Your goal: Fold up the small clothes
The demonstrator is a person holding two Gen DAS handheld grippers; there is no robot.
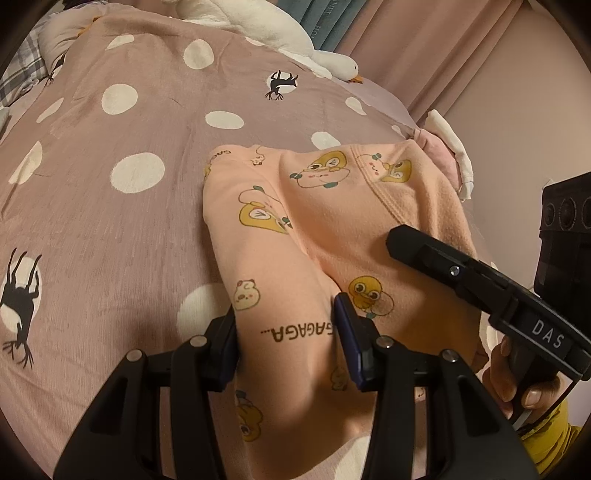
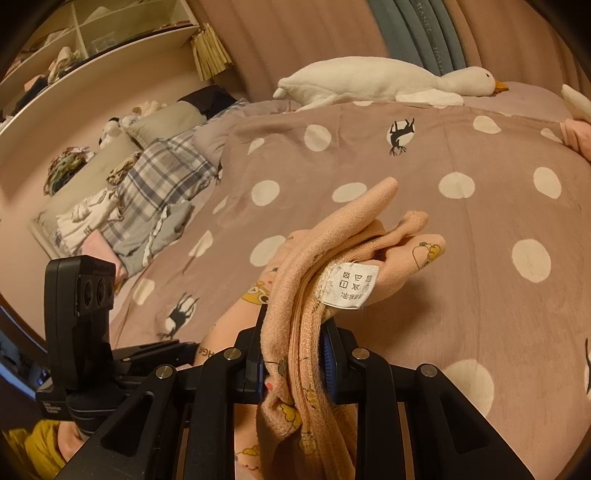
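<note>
A small peach garment [image 1: 321, 229] with duck prints lies on the polka-dot bedspread [image 1: 110, 147]. My left gripper [image 1: 286, 343] has a fold of the garment between its fingers, which press in on it. My right gripper [image 2: 293, 350] is shut on a bunched edge of the same garment [image 2: 332, 258], lifted above the bed, with a white care label [image 2: 351, 284] showing. The right gripper also shows in the left wrist view [image 1: 461, 273], over the garment's right side.
A white plush goose [image 2: 380, 83] lies at the far edge of the bed. A plaid blanket and loose clothes [image 2: 147, 195] sit at the left. Pink and white cloth [image 1: 447, 147] lies beyond the garment. Curtains [image 2: 295, 33] hang behind.
</note>
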